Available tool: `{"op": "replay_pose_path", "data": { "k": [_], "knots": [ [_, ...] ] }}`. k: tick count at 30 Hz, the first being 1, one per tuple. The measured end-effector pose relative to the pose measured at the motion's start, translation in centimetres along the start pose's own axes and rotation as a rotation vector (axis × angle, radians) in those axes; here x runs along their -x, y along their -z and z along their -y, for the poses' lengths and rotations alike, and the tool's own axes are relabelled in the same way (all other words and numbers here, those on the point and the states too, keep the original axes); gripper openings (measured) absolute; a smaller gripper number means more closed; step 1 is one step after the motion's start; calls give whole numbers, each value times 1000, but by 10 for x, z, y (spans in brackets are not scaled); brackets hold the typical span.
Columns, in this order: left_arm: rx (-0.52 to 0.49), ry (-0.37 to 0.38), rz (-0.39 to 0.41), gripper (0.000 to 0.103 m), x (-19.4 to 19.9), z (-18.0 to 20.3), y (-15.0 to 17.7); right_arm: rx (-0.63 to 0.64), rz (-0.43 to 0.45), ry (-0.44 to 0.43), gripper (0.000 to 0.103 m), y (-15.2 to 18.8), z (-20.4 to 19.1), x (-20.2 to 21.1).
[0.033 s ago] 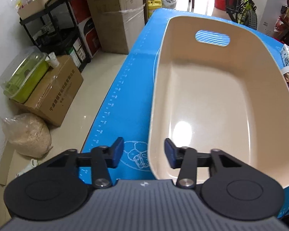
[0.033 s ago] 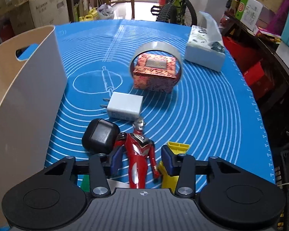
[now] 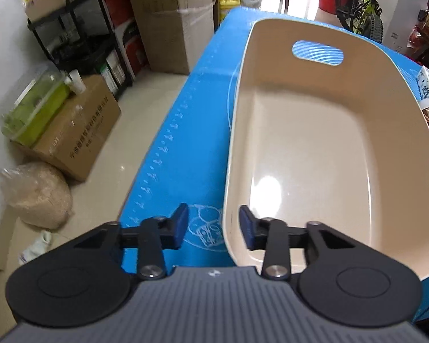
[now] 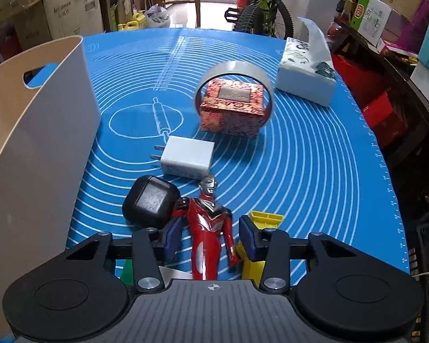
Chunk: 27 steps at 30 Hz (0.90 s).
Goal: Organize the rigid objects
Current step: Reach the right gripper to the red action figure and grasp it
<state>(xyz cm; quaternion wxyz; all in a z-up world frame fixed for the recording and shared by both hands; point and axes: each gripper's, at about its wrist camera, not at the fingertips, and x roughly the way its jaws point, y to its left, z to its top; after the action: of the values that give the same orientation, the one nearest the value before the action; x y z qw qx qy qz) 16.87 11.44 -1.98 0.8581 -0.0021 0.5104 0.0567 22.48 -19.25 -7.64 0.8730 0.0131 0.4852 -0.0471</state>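
The beige bin (image 3: pixel 314 154) at the counter's left edge holds nothing; left gripper (image 3: pixel 213 227) and right gripper (image 4: pixel 207 238) jaws are spread, the right's straddling a toy figure (image 4: pixel 211 223).

Figure (image 4: pixel 211 228) legs and yellow block (image 4: pixel 260 225) base hidden behind the gripper body; shelf (image 3: pixel 80 28) contents blurred.

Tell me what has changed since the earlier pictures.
Nothing visibly changed. The left tongs are open across the beige basket's near rim; the right tongs are open around the red figure. Charger and black case lie as before.
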Motion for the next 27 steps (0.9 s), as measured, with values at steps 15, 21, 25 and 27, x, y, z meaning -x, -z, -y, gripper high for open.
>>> {"op": "replay_pose_path", "data": {
  "k": [15, 21, 25, 27],
  "knots": [
    [-7, 58, -7, 7, -5, 5, 5, 20, -10, -13, 41, 4, -2, -5],
    [-4, 55, 4, 6, -6, 4, 5, -15, -5, -51, 33, 5, 4, -4],
    [-6, 52, 9, 6, -6, 5, 6, -55, 8, -87, 32, 7, 13, -2],
    [0, 54, 9, 6, -6, 4, 6, -81, 29, -94, 32, 6, 17, 2]
  ]
}}
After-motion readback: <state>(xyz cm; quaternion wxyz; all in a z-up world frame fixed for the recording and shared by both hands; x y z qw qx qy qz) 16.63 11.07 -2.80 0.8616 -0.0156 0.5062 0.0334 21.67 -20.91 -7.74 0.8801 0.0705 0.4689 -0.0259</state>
